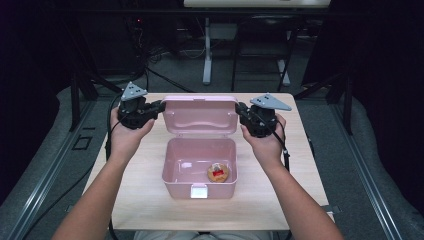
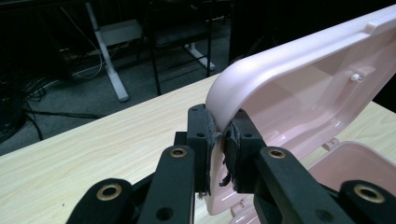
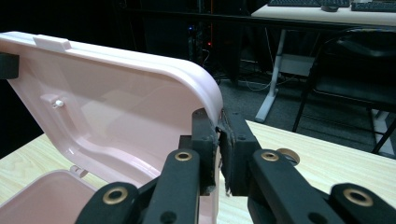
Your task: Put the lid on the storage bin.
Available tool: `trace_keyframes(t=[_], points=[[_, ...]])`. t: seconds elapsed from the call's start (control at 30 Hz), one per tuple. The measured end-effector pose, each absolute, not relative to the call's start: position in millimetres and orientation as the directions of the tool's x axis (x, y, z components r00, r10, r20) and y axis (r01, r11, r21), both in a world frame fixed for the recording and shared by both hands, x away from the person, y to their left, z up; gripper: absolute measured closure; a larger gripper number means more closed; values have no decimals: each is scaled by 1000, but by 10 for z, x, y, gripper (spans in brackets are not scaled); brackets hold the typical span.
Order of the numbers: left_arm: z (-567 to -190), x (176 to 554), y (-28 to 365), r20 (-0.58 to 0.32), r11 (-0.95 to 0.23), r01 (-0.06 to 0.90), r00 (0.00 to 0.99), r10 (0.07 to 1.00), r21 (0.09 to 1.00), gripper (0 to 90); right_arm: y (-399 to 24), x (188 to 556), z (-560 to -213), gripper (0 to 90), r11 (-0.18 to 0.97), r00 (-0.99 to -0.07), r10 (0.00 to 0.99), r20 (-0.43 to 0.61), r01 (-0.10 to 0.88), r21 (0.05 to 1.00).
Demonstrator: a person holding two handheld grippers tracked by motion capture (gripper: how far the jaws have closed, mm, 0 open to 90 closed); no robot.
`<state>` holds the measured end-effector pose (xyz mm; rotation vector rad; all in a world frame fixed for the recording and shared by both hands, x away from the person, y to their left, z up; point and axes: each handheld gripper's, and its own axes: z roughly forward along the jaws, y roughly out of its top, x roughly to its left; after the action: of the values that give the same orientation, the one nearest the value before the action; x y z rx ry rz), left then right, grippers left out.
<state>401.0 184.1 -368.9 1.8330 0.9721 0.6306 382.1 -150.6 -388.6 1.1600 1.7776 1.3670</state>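
A pink plastic box (image 1: 175, 170) stands open in the middle of the light wooden table, and a round cookie with a red centre (image 1: 218, 172) lies inside at its right. The pink lid (image 1: 200, 115) stands raised behind the box. My left gripper (image 1: 161, 106) is shut on the lid's left edge; its pads (image 2: 205, 140) pinch the lid's rim (image 2: 224, 98). My right gripper (image 1: 239, 110) is shut on the lid's right edge, its pads (image 3: 205, 144) clamped on the rim (image 3: 212, 93). The lid's inside (image 3: 116, 121) faces the box.
The table (image 1: 280, 200) has bare wood on both sides of the box and in front of it. Behind the table stand a white desk leg (image 1: 207, 50), black chair legs and cables on the dark floor. A dark round mark (image 3: 287, 155) sits on the tabletop beyond my right gripper.
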Motion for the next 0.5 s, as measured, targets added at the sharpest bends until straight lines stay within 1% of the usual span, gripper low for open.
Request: trace_keyframes(t=[0.5], points=[[-3703,3918,1861,6,-246,349,565,825,904,801,-1509,3729,-3898,842,97,-439,898,30,265,959]])
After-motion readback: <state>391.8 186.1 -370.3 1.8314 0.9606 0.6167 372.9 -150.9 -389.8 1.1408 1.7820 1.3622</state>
